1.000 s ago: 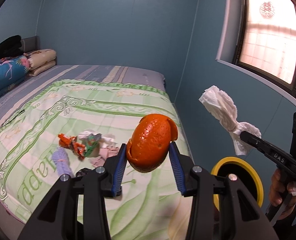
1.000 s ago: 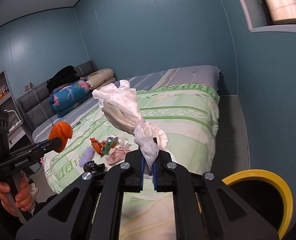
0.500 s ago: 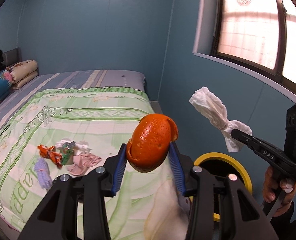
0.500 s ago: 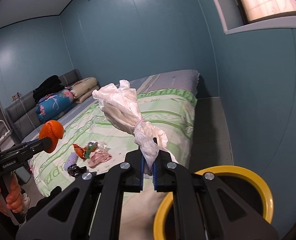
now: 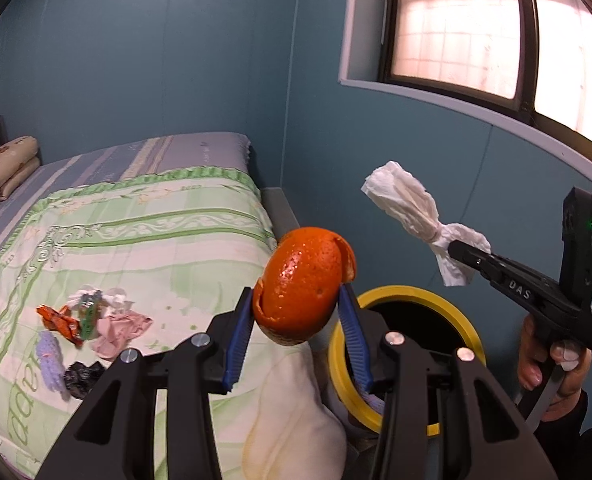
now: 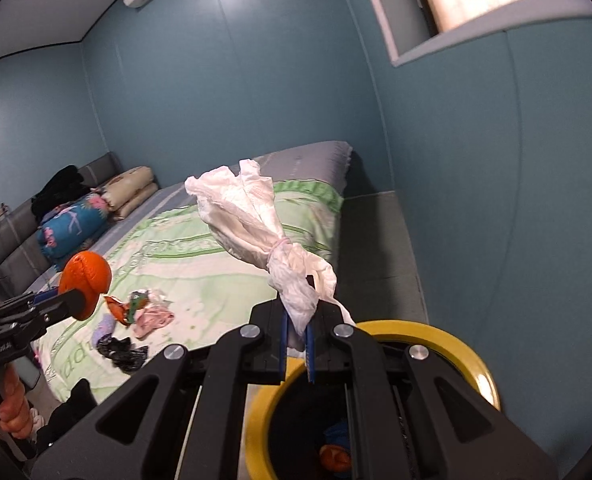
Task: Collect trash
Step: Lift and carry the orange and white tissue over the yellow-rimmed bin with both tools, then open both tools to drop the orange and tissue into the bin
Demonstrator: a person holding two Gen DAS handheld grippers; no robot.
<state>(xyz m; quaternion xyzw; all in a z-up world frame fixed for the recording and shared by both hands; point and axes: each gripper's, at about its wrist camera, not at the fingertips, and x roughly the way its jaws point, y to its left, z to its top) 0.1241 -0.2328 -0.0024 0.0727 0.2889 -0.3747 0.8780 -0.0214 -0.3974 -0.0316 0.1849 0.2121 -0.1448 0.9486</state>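
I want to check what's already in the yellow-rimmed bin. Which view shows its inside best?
The right wrist view: it looks down into the yellow-rimmed bin, showing something orange and blue inside. The left wrist view shows only its rim and a dark opening.

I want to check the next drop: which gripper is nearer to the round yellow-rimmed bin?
Right. The right gripper hangs over the yellow-rimmed bin's near edge; the left gripper sits beside it, by the bed.

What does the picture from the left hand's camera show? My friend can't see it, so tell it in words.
The left gripper holds an orange peel between its blue fingers, near a yellow-rimmed bin beside a bed. At the right, the right gripper pinches a white tissue. More trash lies on the bed.
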